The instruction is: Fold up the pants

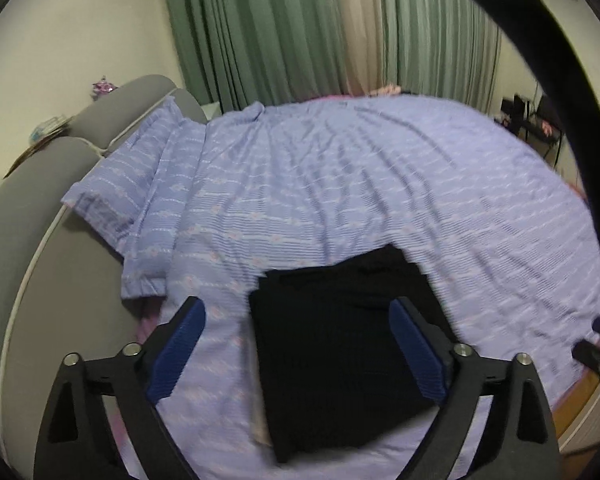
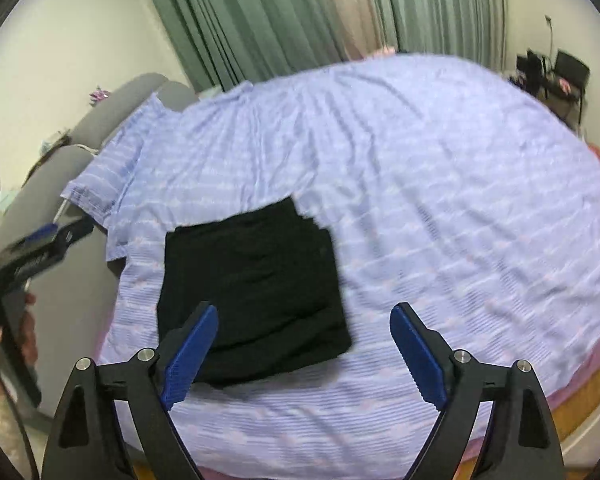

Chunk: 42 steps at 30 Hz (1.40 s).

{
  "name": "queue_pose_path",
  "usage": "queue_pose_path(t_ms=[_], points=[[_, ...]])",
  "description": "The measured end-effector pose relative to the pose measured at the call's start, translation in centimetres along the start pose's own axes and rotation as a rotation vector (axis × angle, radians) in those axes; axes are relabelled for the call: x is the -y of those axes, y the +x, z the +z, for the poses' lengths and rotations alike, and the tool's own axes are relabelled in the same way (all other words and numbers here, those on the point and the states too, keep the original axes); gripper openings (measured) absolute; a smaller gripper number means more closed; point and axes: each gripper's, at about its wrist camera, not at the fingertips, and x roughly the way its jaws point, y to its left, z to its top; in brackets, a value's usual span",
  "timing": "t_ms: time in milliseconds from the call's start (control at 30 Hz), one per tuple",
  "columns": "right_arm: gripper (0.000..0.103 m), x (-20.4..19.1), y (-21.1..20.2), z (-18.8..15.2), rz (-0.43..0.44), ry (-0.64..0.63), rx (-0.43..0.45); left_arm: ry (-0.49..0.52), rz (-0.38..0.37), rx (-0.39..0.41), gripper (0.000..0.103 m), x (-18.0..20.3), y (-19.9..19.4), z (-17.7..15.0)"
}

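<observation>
The black pants [image 2: 256, 288] lie folded into a compact, roughly square bundle on the bed, near its front edge and toward the headboard side. In the left wrist view the pants [image 1: 340, 344] sit straight ahead between the two blue pads, with layered edges showing at the far corner. Nothing rests on top of the bundle.

The left tool [image 1: 298, 344] hovers above the pants with its jaws spread wide and nothing between them. The right tool [image 2: 304, 350] is likewise spread wide and empty; its left pad overlaps the near corner of the bundle in the view, but whether it touches the cloth cannot be told. At the left edge of the right wrist view the other tool appears from the side, gripped by a hand [image 2: 20, 332], held over the gap beside the bed.

Under the pants spreads a lavender striped bedsheet [image 2: 440, 200], wrinkled, covering the whole bed. A pillow [image 1: 140, 200] in the same fabric lies to the left, against the grey padded headboard [image 1: 40, 240]. Behind the bed hang green curtains [image 1: 260, 32] with a pale panel between them. Far right, well apart from the bed, stand dark chairs [image 2: 568, 72] amid blurred clutter. A wooden bed frame [image 2: 592, 392] shows below the sheet at the right.
</observation>
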Motion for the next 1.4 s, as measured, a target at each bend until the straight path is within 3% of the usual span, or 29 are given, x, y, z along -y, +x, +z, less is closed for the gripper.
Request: queue_pose_path(t_ms=[200, 333, 433, 600, 833, 967, 1400], points=[[0.092, 7.9, -6.2, 1.0, 0.023, -0.131, 0.085, -0.103, 0.018, 0.022, 0.099, 11.0, -7.3, -3.6], [0.093, 13.3, -10.0, 1.9, 0.078, -0.199, 0.09, -0.157, 0.048, 0.049, 0.101, 18.0, -10.7, -4.6], [0.093, 16.6, -12.3, 2.2, 0.079, -0.244, 0.102, -0.153, 0.058, 0.085, 0.103, 22.4, -12.8, -4.3], [0.093, 21.6, -15.5, 2.2, 0.062, -0.231, 0.134, -0.043, 0.083, 0.128, 0.103, 29.3, -14.7, -3.4], [0.093, 27.4, -19.2, 1.8, -0.011, -0.184, 0.195, -0.002, 0.015, 0.145, 0.103, 36.4, -15.8, -2.3], [0.093, 31.2, -20.8, 2.1, -0.01, -0.155, 0.201, 0.008, -0.005, 0.153, 0.103, 40.4, -16.7, -1.7], [0.093, 42.9, -23.9, 3.6, 0.029, -0.206, 0.2, -0.106, -0.02, 0.175, 0.103, 51.4, -19.1, -1.9]])
